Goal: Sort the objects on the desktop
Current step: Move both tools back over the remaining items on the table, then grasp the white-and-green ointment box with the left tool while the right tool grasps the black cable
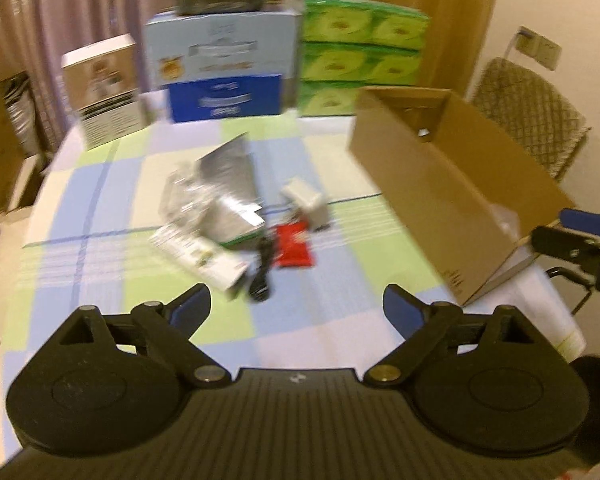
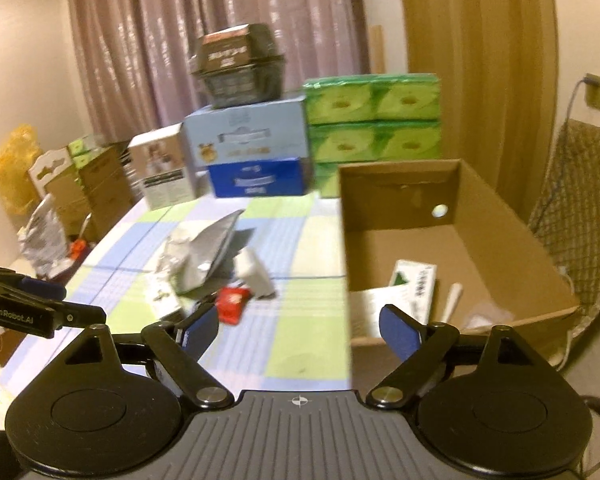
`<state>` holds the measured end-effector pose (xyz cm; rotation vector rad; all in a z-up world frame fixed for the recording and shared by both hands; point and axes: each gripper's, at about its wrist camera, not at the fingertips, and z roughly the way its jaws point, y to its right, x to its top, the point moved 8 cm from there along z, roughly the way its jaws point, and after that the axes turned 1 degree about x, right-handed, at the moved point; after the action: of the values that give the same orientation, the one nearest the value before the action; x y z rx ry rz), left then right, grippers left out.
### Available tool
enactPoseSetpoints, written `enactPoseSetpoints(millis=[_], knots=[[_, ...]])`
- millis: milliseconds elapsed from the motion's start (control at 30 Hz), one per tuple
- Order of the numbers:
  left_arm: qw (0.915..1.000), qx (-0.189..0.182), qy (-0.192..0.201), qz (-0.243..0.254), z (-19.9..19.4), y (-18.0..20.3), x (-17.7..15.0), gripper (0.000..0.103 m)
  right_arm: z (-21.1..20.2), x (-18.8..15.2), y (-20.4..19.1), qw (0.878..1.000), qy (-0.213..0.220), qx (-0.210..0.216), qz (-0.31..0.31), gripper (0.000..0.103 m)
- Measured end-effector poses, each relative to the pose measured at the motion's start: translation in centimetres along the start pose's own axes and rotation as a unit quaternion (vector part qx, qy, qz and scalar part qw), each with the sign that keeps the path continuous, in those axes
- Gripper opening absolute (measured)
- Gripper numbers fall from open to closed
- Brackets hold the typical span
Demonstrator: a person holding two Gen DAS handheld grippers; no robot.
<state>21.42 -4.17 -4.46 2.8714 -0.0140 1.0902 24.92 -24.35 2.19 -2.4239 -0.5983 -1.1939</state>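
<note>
so far partly sorted | cardboard box (image 2: 500, 248) right holds green-white packet (image 2: 416, 284), white tube (image 2: 452, 300) | foil bag (image 1: 228, 184), red packet (image 1: 294, 246), white adapter (image 1: 306, 204) still mid-table | left gripper (image 1: 296, 312), right gripper (image 2: 298, 330) both apart, empty

Left tongs (image 1: 296, 306) wide apart, blue pads (image 1: 188, 310) splayed, nothing between them, tilted steeply down over the surface (image 1: 300, 332). Right tongs (image 2: 300, 326) likewise spread and empty, angled down less steeply. Each pair visible at the edge of the other's view, side by side, apart.
</note>
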Motion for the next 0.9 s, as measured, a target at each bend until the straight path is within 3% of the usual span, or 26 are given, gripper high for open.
enactPoseSetpoints(millis=[367,900], knots=[[0.9971,0.041,-0.014,-0.062,-1.6,-6.5,-4.6,0.092,1.4,-2.9,-5.1,0.999,-0.032,0.032,-0.022,0.087],[0.9939,0.041,-0.017,-0.1,0.0,-8.0,-4.9,0.092,4.6,-3.8,-7.1,0.997,-0.059,0.044,-0.028,0.087]])
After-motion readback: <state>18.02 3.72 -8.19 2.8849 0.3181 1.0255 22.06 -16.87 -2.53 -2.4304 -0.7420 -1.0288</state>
